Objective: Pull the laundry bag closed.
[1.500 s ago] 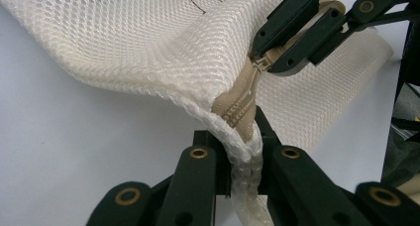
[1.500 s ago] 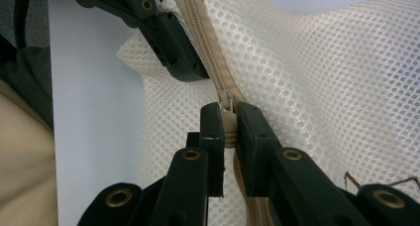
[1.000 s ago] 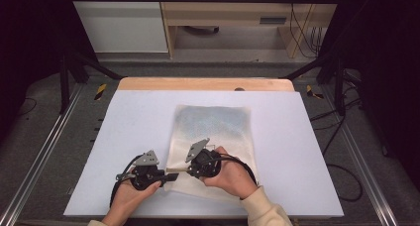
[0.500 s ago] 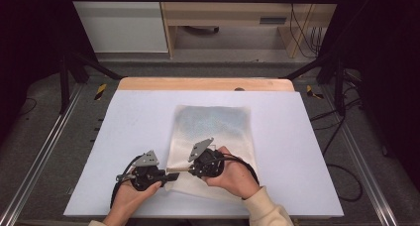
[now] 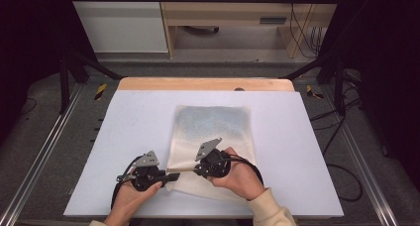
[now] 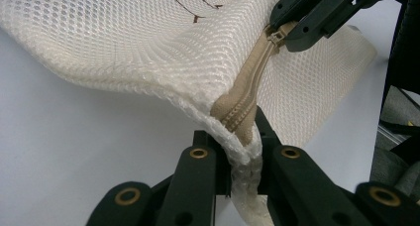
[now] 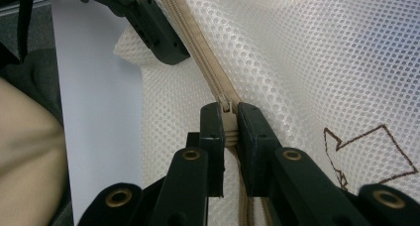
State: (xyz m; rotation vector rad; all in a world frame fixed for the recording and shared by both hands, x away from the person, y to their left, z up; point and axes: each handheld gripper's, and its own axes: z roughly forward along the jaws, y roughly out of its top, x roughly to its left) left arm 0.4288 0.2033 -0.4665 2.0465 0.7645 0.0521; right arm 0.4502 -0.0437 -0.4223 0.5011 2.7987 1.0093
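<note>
A cream mesh laundry bag [image 5: 210, 139] lay flat on the white table [image 5: 129, 122], its near edge at the person's hands. The left gripper [image 6: 242, 149] was closed on the bag's near-left corner, jaws pinching the mesh seam and the end of the tan zipper [image 6: 250, 94]. The right gripper [image 7: 228, 129] was shut on the zipper pull [image 7: 226, 114], just along the tape from the left one; in the high view the two grippers sat close together, left gripper [image 5: 171, 177] at the corner and right gripper [image 5: 197, 169] a little inward. The zipper's long axis ran along the bag's near edge, from the held corner away toward the person's right. The coming move likely turned on this: with the left hand anchoring the end, the right would have to draw the pull along that line, away from the left jaws, keeping the tape taut and straight.
</note>
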